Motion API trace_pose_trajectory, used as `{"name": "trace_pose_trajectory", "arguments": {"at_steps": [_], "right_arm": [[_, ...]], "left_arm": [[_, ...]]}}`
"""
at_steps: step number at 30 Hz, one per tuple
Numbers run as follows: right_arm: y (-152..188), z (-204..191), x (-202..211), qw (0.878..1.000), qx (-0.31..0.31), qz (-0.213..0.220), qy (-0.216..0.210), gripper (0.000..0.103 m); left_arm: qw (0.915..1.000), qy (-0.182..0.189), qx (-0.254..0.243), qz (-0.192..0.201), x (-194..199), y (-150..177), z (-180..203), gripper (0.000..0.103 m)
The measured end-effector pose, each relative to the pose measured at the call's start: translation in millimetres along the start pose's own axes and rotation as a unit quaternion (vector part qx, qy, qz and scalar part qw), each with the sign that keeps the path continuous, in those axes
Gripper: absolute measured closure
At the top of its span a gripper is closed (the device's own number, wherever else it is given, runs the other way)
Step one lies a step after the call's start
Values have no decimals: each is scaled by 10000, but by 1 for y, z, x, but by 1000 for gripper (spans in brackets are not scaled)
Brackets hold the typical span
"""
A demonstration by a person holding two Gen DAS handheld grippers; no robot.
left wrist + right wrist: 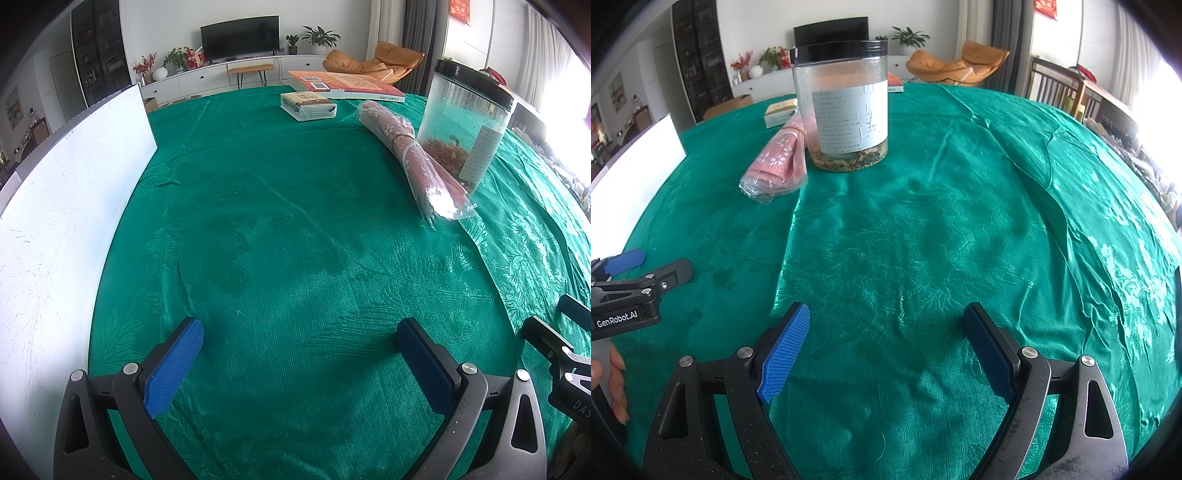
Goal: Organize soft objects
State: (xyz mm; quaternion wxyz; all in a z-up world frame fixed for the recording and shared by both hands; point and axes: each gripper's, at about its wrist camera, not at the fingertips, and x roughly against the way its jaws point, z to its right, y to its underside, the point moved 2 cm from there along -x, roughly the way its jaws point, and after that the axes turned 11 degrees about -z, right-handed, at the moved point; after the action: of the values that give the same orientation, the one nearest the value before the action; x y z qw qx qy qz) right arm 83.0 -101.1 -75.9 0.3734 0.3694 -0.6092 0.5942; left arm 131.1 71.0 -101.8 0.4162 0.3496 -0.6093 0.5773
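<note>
A rolled pink flowered cloth in a clear plastic sleeve (410,155) (781,157) lies on the green tablecloth (288,229) (923,229), leaning against a clear jar with a black lid (467,122) (846,107). My left gripper (301,330) stands open over bare cloth, well short of the roll. My right gripper (886,314) is open too, with nothing between its blue pads (785,352). The left gripper's side (635,280) shows at the left edge of the right wrist view, held by a hand (613,384).
A white board (62,206) (635,155) stands along the table's left side. A wrapped pack (308,105) and a large orange book (343,85) lie at the far end. Beyond are a TV, plants and an orange lounge chair (956,64).
</note>
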Motion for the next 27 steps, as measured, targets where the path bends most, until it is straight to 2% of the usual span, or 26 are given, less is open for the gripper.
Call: {"name": "trace_pose_trajectory", "arguments": {"at_steps": [11, 15, 18, 20, 22, 27], "right_arm": [[0, 0, 0, 10000, 2, 0, 1, 15], [0, 0, 0, 10000, -4, 10, -24, 15], [0, 7, 3, 9993, -182, 108, -313, 16], [-4, 11, 5, 9963, -445, 167, -720, 16], [-20, 6, 4, 9920, -510, 145, -1149, 16], [-91, -50, -2, 9933, 147, 304, -1107, 18]], "left_arm": [[10000, -6, -8, -11, 0, 0, 0, 0], [9997, 38, -137, -202, 2, 2, -1, 0], [9997, 64, -200, -126, 7, 11, -3, 0], [9997, 88, -206, -31, 10, 17, -4, 0], [9998, 62, -190, -23, 9, 16, -3, 0], [9998, 68, -184, -16, 8, 14, -3, 0]]}}
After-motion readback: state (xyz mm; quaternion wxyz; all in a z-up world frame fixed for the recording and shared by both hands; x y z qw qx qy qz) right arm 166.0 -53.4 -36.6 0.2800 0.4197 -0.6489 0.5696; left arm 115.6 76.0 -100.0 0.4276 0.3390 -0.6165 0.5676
